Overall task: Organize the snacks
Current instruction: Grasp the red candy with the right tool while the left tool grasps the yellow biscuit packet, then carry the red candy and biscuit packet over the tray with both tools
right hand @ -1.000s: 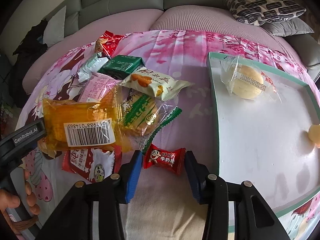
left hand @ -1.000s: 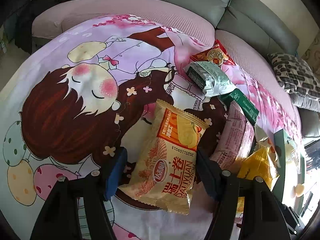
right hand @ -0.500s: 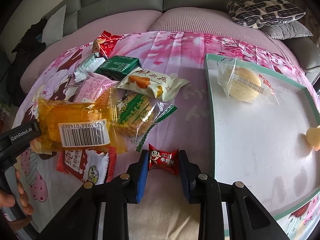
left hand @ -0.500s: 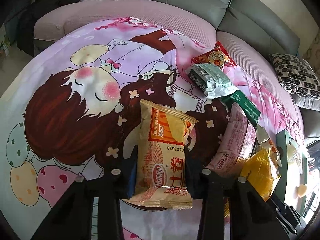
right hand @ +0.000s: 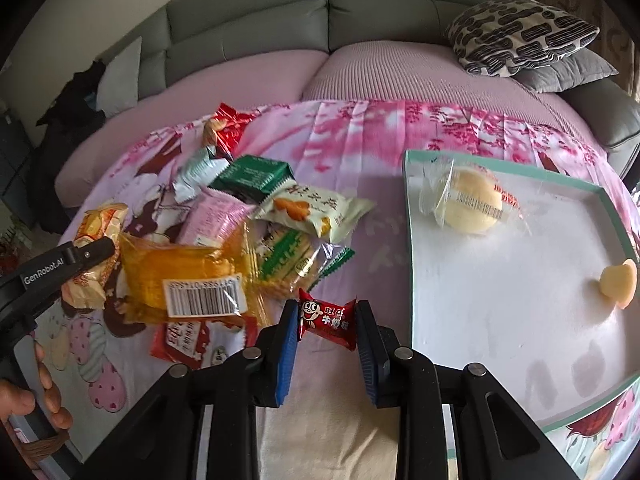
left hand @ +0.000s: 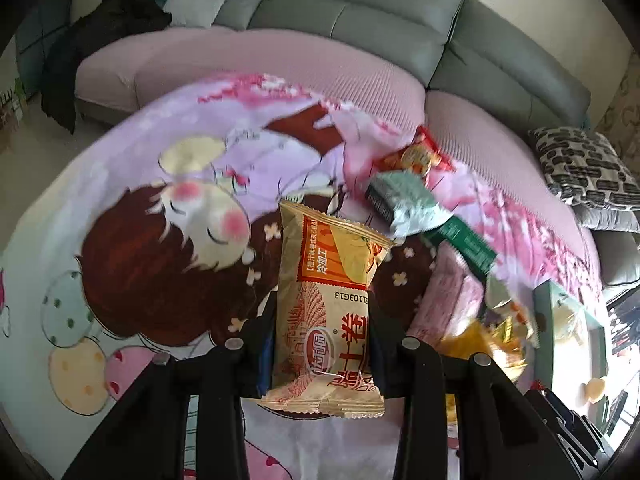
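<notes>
Left tongs (left hand: 322,344): closed on the golden wafer-roll packet (left hand: 326,300), gripped at its lower half, packet upright between the blue pads and raised above the cartoon-print cloth (left hand: 160,240) covering the surface. Right tongs (right hand: 327,322): narrowed onto the small red milk candy (right hand: 328,317), both blue pads (right hand: 286,352) at the wrapper's twisted ends (contact appears made on both sides; lift off the cloth cannot be told). Remaining snack pile: left of the candy in the right wrist view, with the orange cake pack (right hand: 184,276) bearing a barcode on top, a red-and-white packet (right hand: 192,340) under its near edge, a green-striped biscuit pack (right hand: 292,260) to its right, a cream cookie bag (right hand: 316,206) and a pink packet (right hand: 212,216) farther back, then a dark green packet (right hand: 252,176), a silver-green packet (right hand: 196,168) and a red packet (right hand: 224,124) at the far end. White tray (right hand: 500,320) with teal rim: right of the pile, apart from it, holding a wrapped round bun (right hand: 472,206) at its far left corner and a pale yellow sweet (right hand: 619,284) at its right edge.
</notes>
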Demonstrator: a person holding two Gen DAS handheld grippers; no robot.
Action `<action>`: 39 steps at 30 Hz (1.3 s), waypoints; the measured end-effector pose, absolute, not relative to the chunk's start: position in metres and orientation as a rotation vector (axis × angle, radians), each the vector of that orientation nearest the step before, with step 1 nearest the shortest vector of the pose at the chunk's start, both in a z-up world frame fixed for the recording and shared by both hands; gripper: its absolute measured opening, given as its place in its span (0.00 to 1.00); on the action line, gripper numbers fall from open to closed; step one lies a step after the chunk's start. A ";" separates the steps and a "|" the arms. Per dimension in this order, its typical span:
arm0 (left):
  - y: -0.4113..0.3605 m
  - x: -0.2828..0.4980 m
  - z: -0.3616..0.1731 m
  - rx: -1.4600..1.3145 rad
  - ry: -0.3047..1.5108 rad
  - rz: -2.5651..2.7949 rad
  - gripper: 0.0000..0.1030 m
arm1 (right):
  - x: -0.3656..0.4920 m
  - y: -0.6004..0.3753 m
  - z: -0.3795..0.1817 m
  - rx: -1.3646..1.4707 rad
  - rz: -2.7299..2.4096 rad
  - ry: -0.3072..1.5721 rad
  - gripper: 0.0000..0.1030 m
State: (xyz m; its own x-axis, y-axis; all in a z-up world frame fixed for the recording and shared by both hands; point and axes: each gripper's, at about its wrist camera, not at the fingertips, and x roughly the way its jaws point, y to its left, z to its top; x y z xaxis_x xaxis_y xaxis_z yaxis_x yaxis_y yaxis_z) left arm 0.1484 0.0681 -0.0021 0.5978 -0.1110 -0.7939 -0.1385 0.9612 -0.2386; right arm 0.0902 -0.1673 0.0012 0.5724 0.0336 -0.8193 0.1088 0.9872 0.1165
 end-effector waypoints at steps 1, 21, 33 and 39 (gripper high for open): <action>0.068 0.147 0.001 -0.287 0.924 0.014 0.38 | 0.090 -0.168 0.003 0.164 -0.044 0.958 0.29; -0.040 0.124 0.056 -0.131 0.798 -0.280 0.38 | 0.058 -0.261 0.031 0.301 -0.294 0.862 0.29; -0.140 0.088 0.058 0.023 0.806 -0.501 0.38 | 0.012 -0.356 0.030 0.429 -0.564 0.829 0.29; -0.181 0.073 0.047 0.093 0.838 -0.564 0.38 | -0.004 -0.384 0.023 0.466 -0.651 0.831 0.29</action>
State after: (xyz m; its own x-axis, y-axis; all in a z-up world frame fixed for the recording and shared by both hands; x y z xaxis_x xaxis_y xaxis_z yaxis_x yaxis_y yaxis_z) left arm 0.0727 -0.1811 0.0471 0.5320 -0.4363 -0.7257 0.5080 0.8501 -0.1386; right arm -0.0037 -0.3843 0.0228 0.5016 -0.3428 -0.7943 0.6893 0.7132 0.1275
